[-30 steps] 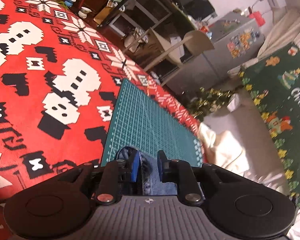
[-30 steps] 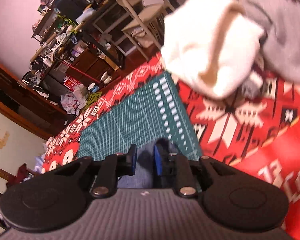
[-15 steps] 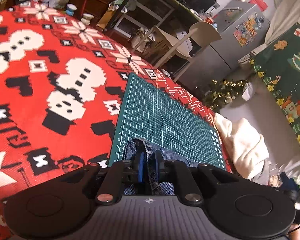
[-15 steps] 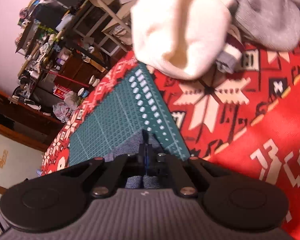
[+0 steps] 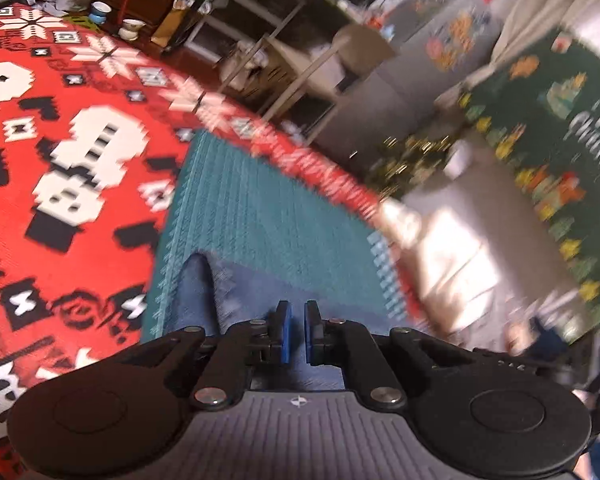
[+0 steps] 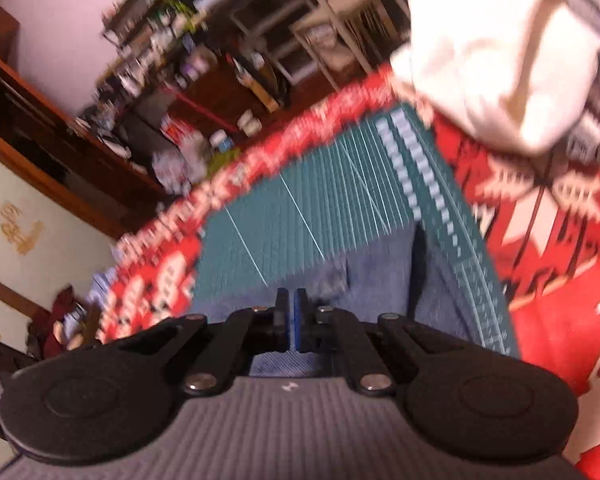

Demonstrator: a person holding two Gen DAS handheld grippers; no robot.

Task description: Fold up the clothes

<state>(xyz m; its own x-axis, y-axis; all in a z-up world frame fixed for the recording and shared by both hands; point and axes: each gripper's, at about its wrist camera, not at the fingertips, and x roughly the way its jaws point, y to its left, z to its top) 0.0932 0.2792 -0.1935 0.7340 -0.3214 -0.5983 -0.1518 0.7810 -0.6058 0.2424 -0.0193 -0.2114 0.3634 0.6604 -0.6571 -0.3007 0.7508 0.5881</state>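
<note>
**Both grippers pinched on the jeans over the green mat**

The jeans (image 5: 236, 292) lay on the near end of the green cutting mat (image 5: 268, 208), blue denim spread flat across it, with one raised fold standing up at the left side in the left wrist view. In the right wrist view the same denim (image 6: 372, 280) covered the near part of the mat (image 6: 300, 208), and a dark crease ran along its right side, close to the mat's ruled edge.

The left gripper (image 5: 296, 332) pointed down at the cloth with its blue pads drawn almost together; the pictures were blurred, but denim showed in the thin gap between them, so it appeared pinched on the fabric. The right gripper (image 6: 291, 326) had its pads pressed together, with denim directly under and ahead of them; whether cloth was caught between them could not be told for certain.

The mat rested on a red tablecloth (image 5: 60, 160) with white and black patterns. A white bundle of cloth (image 6: 500, 60) sat on the far right of the table, beyond the mat's far right corner. Past the table's far edge stood a pale chair (image 5: 340, 52) and cluttered dark shelves (image 6: 180, 40).
</note>
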